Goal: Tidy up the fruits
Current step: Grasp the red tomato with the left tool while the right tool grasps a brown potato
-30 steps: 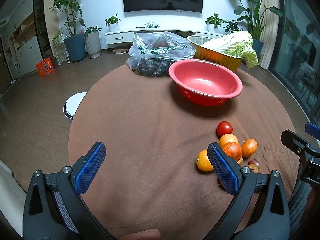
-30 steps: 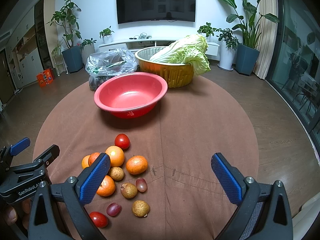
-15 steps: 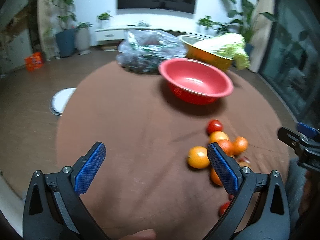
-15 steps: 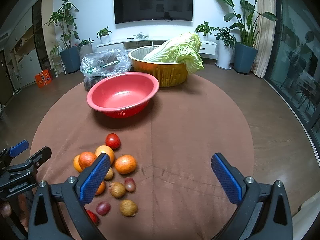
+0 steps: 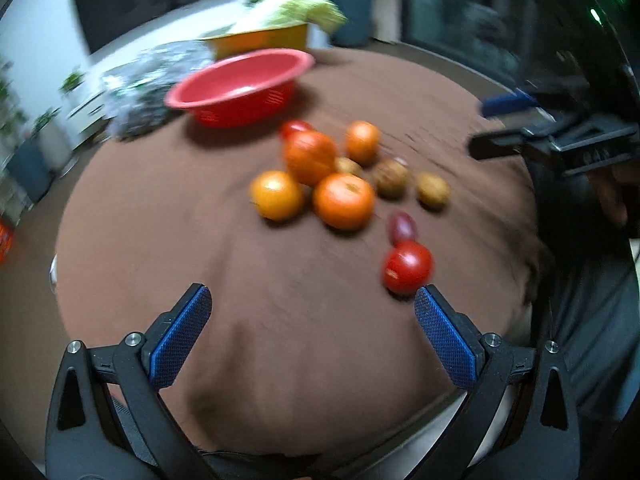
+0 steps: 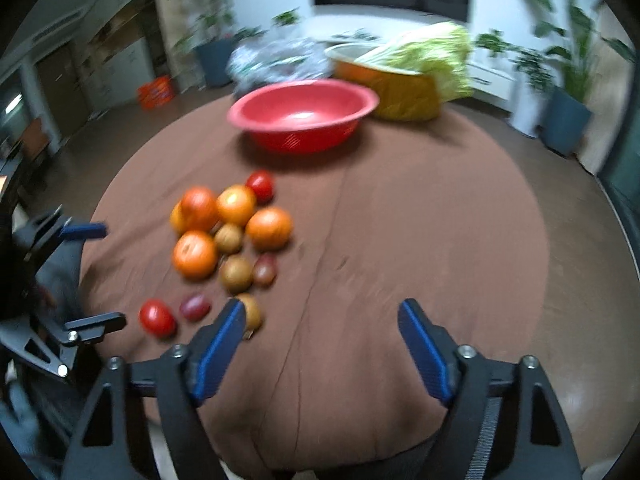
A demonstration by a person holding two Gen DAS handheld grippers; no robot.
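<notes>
A cluster of fruit lies on the brown round table (image 5: 280, 360): several oranges (image 5: 343, 200) (image 6: 195, 254), brown kiwis (image 5: 431, 189) (image 6: 236, 275), red tomatoes (image 5: 407, 266) (image 6: 157, 317) and small purple fruits (image 6: 195, 306). My left gripper (image 5: 312, 306) is open above bare cloth, its right fingertip just below the near tomato. My right gripper (image 6: 320, 314) has its jaws closing with nothing between them; its left finger partly covers the nearest kiwi (image 6: 252, 312). Both views are motion-blurred. An empty red bowl (image 6: 304, 114) (image 5: 240, 84) stands behind the fruit.
Behind the red bowl stand a gold basin (image 6: 404, 88) holding a napa cabbage (image 6: 436, 56) and a plastic bag of produce (image 6: 276, 58). Potted plants, a TV and a low cabinet line the far wall. The table's front edge runs close under both grippers.
Both grippers dropped toward the table and swung toward the fruit, which now looks larger and nearer. The left view rolled sharply. The right jaws have narrowed.
</notes>
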